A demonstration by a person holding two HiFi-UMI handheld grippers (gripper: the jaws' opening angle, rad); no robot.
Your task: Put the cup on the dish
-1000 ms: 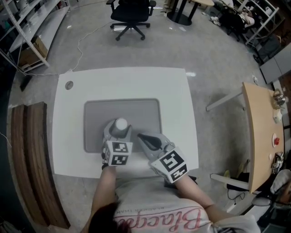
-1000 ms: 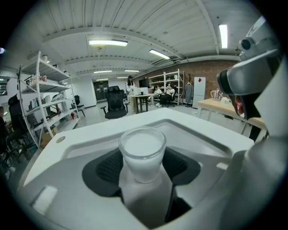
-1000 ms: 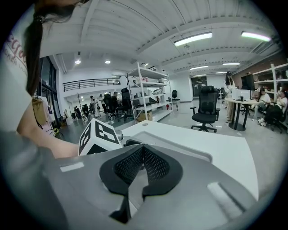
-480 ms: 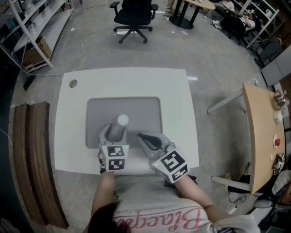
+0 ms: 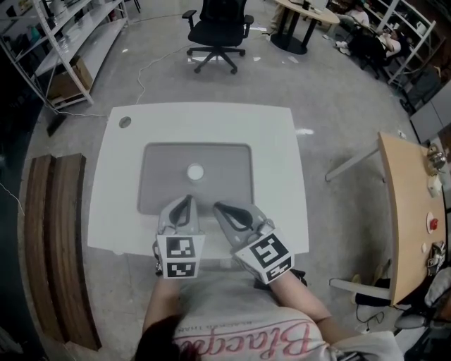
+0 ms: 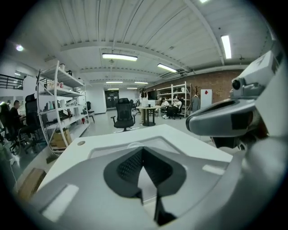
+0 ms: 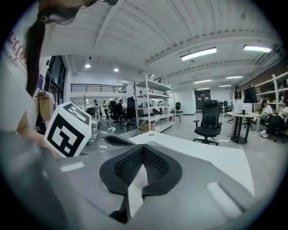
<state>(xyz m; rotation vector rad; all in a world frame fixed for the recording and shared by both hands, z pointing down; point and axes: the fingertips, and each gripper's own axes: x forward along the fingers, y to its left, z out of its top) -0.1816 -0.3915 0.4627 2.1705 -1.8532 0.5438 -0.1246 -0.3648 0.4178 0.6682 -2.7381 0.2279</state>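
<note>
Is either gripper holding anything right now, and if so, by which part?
Nothing is held. The left gripper and the right gripper both have their jaws together and empty. The cup stands free, ahead of both.

A grey concrete floor (image 5: 338, 84) surrounds the white surface (image 5: 275, 141). 1 black office chair (image 5: 220, 21) stands beyond it, white shelving (image 5: 70, 35) at left, a wooden desk (image 5: 405, 211) at right. Strip lights (image 6: 119, 57) line the ceiling (image 6: 148, 31).
</note>
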